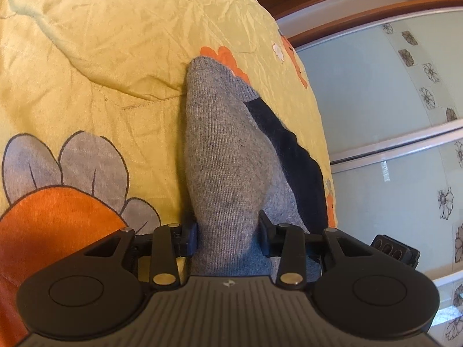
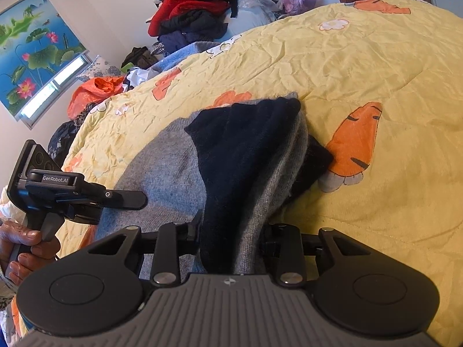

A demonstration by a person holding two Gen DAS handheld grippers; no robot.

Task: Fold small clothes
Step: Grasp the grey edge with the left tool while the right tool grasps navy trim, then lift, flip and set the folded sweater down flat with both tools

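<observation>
A small grey and navy knit garment lies on a yellow cartoon-print quilt. My left gripper is shut on a grey edge of it; the cloth is bunched between the jaws and runs away up the quilt. In the right wrist view the same garment shows its navy part over grey. My right gripper is shut on a bunched navy and grey fold. The left gripper, held in a hand, shows at the left of that view, over the grey part.
The quilt covers a bed. A heap of red and dark clothes and plastic bags lie beyond its far edge. A glass sliding wardrobe door stands beside the bed. A lotus-print blind hangs at the window.
</observation>
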